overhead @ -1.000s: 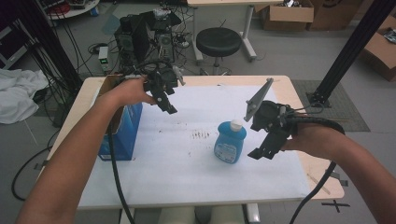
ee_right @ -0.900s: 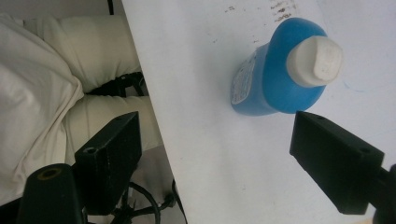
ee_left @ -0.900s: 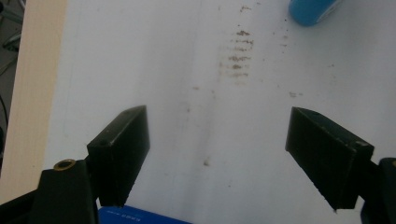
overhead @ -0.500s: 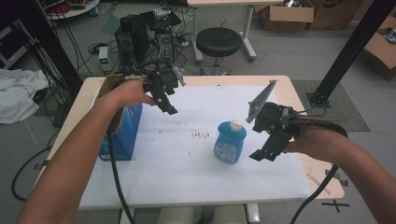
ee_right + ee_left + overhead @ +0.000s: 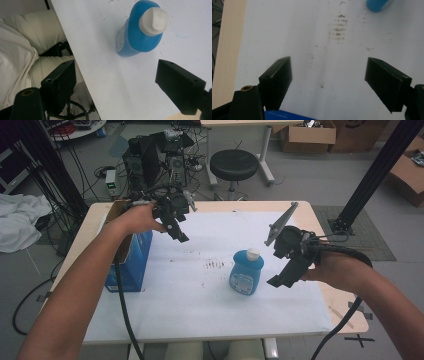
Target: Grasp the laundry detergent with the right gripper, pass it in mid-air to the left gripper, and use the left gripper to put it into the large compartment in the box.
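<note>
one blue bottle (image 5: 246, 272), one blue box (image 5: 131, 262), two grippers: left gripper (image 5: 176, 226), right gripper (image 5: 285, 272).

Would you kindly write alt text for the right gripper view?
A blue plastic bottle with a white cap stands upright on a white table sheet, beyond the open right gripper, whose two black jaws hold nothing. Past the table edge at left lies cream fabric.

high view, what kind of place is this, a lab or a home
Probably a lab or workshop: computer gear with tangled cables behind the table, cardboard boxes on the floor, and a black metal frame post.
</note>
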### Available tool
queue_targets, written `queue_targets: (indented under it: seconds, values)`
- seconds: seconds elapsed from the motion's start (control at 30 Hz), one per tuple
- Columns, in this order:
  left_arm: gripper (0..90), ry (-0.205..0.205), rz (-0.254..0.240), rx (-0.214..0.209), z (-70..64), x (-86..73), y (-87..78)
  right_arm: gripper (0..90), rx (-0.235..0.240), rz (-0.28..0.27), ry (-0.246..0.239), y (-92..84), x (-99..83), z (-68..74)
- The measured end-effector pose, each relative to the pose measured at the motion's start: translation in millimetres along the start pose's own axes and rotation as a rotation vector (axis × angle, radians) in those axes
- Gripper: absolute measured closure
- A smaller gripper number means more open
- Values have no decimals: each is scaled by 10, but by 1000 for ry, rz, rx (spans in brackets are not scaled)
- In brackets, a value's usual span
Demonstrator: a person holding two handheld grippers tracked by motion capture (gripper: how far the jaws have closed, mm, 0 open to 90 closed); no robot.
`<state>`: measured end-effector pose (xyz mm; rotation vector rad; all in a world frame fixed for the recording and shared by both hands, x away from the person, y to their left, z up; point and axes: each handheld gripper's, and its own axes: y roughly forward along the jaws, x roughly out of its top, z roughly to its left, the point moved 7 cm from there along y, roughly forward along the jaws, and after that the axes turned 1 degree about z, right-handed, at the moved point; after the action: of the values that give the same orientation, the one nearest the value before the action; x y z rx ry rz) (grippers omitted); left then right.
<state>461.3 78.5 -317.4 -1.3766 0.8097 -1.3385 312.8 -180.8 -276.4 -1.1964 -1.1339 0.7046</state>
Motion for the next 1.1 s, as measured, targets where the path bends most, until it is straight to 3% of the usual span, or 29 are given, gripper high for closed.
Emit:
queue_targets:
  seconds: [0.47, 0.63, 0.87, 1.1]
  values:
    - [224, 0, -1, -2, -1, -29, 31, 179, -15, 4, 128, 106, -82, -104]
    - [224, -3, -3, 0, 8, -42, 26, 178, -11, -5, 151, 159, -107, -126]
    - [224, -5, -4, 0, 10, -48, 24, 175, -3, -54, 201, 241, -155, -176]
    - [225, -6, -3, 3, 18, -56, 19, 174, -4, -143, 236, 376, -234, -213]
